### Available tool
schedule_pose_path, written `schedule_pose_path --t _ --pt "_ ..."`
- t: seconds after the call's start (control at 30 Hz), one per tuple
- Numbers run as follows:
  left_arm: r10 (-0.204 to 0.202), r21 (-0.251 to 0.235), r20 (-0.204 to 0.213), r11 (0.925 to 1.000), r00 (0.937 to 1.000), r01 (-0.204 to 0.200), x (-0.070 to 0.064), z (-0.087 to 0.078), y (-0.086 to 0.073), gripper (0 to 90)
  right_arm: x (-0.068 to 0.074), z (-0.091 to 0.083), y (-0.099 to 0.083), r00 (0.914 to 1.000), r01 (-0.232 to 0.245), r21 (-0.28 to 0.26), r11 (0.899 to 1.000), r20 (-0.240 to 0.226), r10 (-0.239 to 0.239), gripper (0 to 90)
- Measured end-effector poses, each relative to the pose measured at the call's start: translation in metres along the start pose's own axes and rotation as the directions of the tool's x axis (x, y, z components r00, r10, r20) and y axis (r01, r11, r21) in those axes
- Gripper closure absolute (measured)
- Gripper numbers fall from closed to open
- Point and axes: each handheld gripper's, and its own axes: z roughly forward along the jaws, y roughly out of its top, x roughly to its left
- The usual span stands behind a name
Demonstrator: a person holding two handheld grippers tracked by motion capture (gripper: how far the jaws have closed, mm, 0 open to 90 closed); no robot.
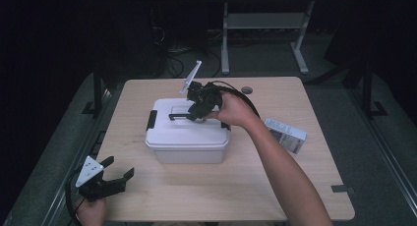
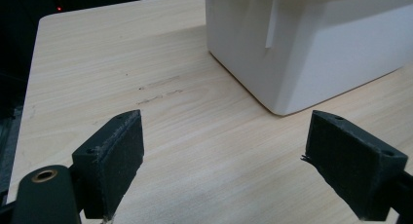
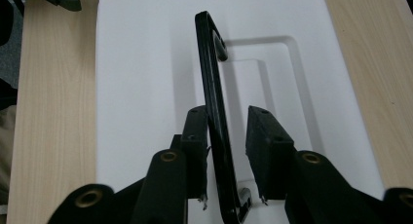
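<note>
A white plastic storage box [image 1: 187, 137] with a lid [image 3: 131, 63] stands mid-table. Its black carry handle [image 3: 210, 63] is swung up off the lid. My right gripper [image 3: 227, 114] is over the lid with the handle between its jaws. The left pad [image 3: 195, 136] touches the handle, while a gap shows on the other side, so the gripper is open. In the high view the right gripper [image 1: 194, 113] sits on top of the box. My left gripper [image 1: 119, 167] rests wide open at the table's front left corner, empty, facing the box [image 2: 316, 48].
A small white and blue carton [image 1: 286, 134] lies to the right of the box. A black latch [image 1: 152, 119] sits on the box's left end. A round cable hole [image 1: 247, 90] is at the table's back edge. Bare wood [image 2: 122, 63] lies ahead of the left gripper.
</note>
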Motion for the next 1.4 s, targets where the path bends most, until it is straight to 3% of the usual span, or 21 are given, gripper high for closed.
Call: schedule_pose_path --t 0.37,1.4 --pt "-0.011 -0.004 0.005 0.9999 0.9999 0.011 0.002 0.000 0.000 13.3 -0.008 0.000 0.004 1.0000 -0.002 0.012 1.000 -0.001 0.002 75.6" --pt "-0.029 -0.011 0.004 0.9995 0.9996 0.029 0.006 -0.001 -0.001 13.3 -0.017 0.005 0.017 0.9977 0.018 0.045 0.999 -0.066 -0.015 81.4"
